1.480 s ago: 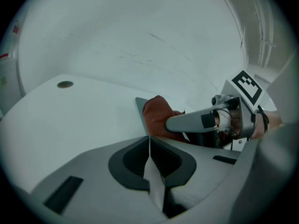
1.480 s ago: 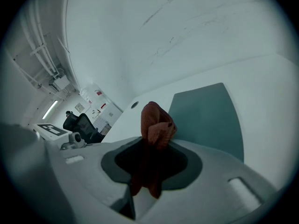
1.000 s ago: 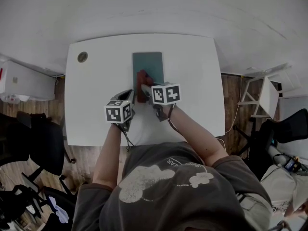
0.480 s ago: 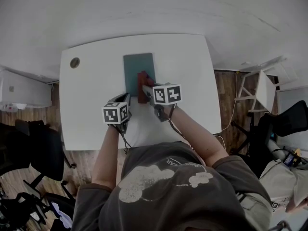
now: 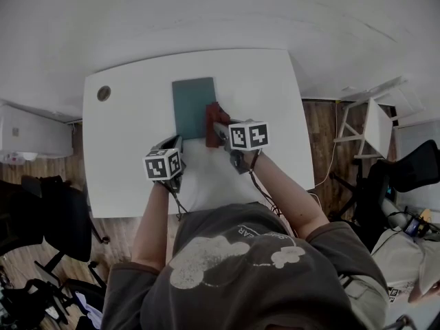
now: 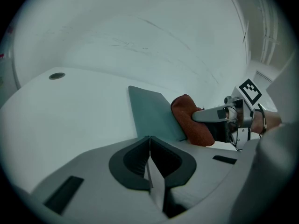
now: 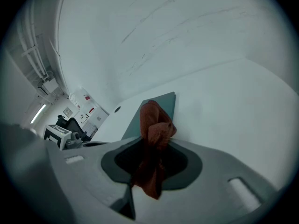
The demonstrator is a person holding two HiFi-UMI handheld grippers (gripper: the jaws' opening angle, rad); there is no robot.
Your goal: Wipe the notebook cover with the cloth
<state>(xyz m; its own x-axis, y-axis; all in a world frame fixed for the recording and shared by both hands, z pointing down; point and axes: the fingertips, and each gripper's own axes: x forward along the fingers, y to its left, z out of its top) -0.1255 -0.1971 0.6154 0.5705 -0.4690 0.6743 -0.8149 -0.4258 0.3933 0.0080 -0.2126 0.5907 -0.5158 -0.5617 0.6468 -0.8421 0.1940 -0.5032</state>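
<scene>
A teal notebook (image 5: 192, 106) lies flat on the white table (image 5: 130, 150). My right gripper (image 5: 218, 130) is shut on a red cloth (image 5: 212, 122), which rests at the notebook's right edge. In the right gripper view the cloth (image 7: 154, 125) bunches between the jaws of that gripper (image 7: 152, 148), with the notebook (image 7: 164, 102) just beyond. My left gripper (image 5: 173, 144) sits shut and empty at the notebook's near-left corner. From the left gripper view, its jaws (image 6: 149, 146) are closed in front of the notebook (image 6: 150, 112), and the cloth (image 6: 189, 119) with the right gripper (image 6: 219, 114) shows to the right.
A round cable hole (image 5: 104, 93) sits in the table's far-left corner. Dark office chairs (image 5: 58, 208) and a white cabinet (image 5: 31, 139) stand on the floor to the left. A white folding stand (image 5: 380, 126) and another chair (image 5: 412, 174) stand to the right.
The right gripper has dragged the red cloth rightward across the notebook cover, from its left-middle part to its right edge. The left gripper has stayed at the near-left corner.
</scene>
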